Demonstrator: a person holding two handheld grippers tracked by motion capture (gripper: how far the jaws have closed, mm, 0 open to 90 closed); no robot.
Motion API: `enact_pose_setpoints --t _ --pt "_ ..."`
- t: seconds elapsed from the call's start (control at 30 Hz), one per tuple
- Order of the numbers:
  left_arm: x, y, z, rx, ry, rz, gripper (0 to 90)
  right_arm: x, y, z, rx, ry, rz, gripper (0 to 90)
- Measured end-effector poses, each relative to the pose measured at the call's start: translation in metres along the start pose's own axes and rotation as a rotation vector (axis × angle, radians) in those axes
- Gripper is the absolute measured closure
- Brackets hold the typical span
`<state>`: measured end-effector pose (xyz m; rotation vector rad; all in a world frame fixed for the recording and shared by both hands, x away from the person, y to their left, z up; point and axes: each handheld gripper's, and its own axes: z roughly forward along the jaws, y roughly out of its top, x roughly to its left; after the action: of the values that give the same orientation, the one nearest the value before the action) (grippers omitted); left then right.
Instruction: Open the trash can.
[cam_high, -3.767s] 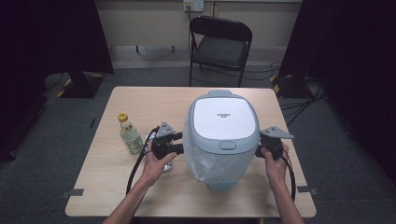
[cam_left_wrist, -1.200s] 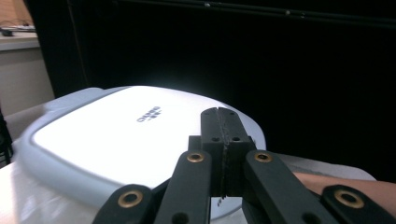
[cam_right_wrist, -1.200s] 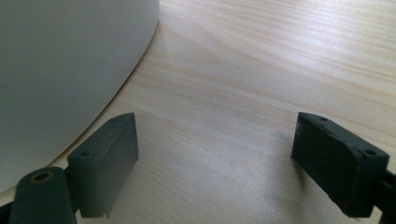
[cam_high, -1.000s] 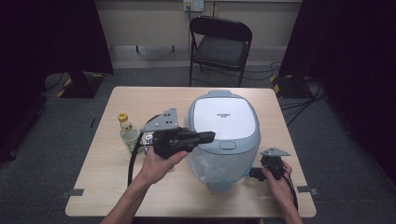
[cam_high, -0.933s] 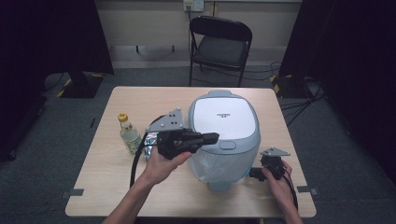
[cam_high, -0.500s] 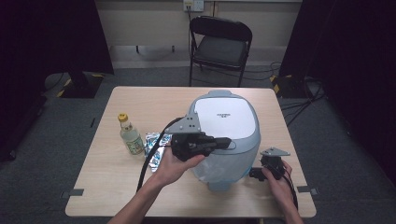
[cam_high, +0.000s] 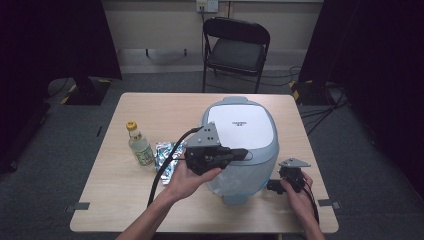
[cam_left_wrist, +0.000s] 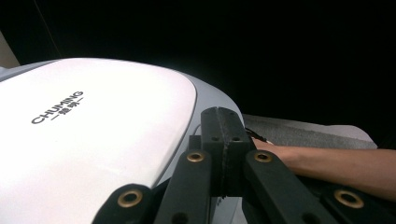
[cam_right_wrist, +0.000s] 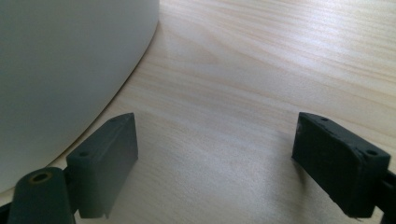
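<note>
Overhead facing forward, claw cameras close, perhaps sharing cooker (cam_high: 240, 145)

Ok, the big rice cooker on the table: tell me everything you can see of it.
The rice cooker is a large rounded appliance with a white lid panel printed CHUMING, a blue-grey rim and a pale glossy body that looks like plastic. Its lid is shut. It stands upright on the wooden table, right of centre. The left gripper, jaws shut, sits over the lid's front edge; whether it touches is unclear. The right gripper, open, lies beside its base.

Two bare forearms enter from the frame's bottom edge, no sleeves showing. The left black two-jaw claw (cam_high: 240, 153) carries a grey three-cornered plate, brass-ringed screw holes and a thick black cable; the right black claw (cam_high: 272, 186) bears a similar plate and thinner cable.
</note>
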<state>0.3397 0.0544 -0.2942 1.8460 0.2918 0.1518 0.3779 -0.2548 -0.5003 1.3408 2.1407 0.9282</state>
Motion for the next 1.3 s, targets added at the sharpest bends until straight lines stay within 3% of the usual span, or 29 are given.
enact_pose_setpoints --t 0.43,0.77,0.87,0.93,1.07,1.3 --pt "-0.001 0.002 0.001 0.024 0.009 -0.007 90.0 0.0 0.0 0.0 0.0 0.0 0.0 13.4" --pt "0.005 -0.002 -0.004 -0.013 -0.012 -0.042 90.0 0.0 0.0 0.0 0.0 0.0 -0.001 13.4" --pt "0.009 -0.005 -0.009 -0.04 0.011 -0.05 73.0 0.0 0.0 0.0 0.0 0.0 -0.001 13.4" --pt "0.012 -0.007 -0.012 -0.047 0.021 -0.057 73.1 0.0 0.0 0.0 0.0 0.0 -0.001 13.4" --pt "0.019 -0.01 -0.025 -0.087 0.025 -0.082 62.8 0.0 0.0 0.0 0.0 0.0 0.0 13.4" --pt "0.03 -0.021 -0.052 -0.109 0.101 -0.12 51.1 0.0 0.0 0.0 0.0 0.0 0.0 13.4"
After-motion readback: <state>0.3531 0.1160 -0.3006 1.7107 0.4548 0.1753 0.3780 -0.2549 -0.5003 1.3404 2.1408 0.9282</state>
